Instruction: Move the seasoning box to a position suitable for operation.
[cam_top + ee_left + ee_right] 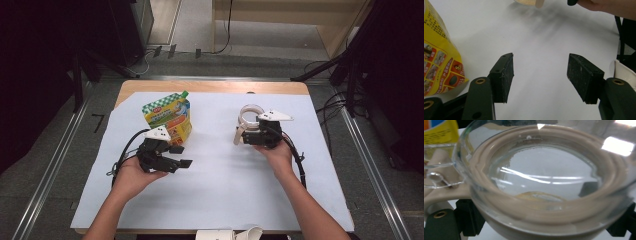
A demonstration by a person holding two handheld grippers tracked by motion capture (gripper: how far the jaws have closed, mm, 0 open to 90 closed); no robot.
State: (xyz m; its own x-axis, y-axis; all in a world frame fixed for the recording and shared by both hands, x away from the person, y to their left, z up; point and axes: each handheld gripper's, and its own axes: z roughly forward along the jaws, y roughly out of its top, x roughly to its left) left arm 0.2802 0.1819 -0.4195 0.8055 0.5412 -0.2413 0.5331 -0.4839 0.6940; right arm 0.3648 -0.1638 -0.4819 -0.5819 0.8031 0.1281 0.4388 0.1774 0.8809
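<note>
At centre left of the high view, the left gripper (pixel 181 156) is spread wide and empty, just below the yellow pouch (pixel 169 117). Right of centre, the right gripper (pixel 243 135) appears clamped on a clear lidded container (pixel 544 182), though its jaws are mostly hidden. Nothing seems poured or opened yet. A white sheet (pixel 220 190) covers the table; grey floor surrounds it.
</note>
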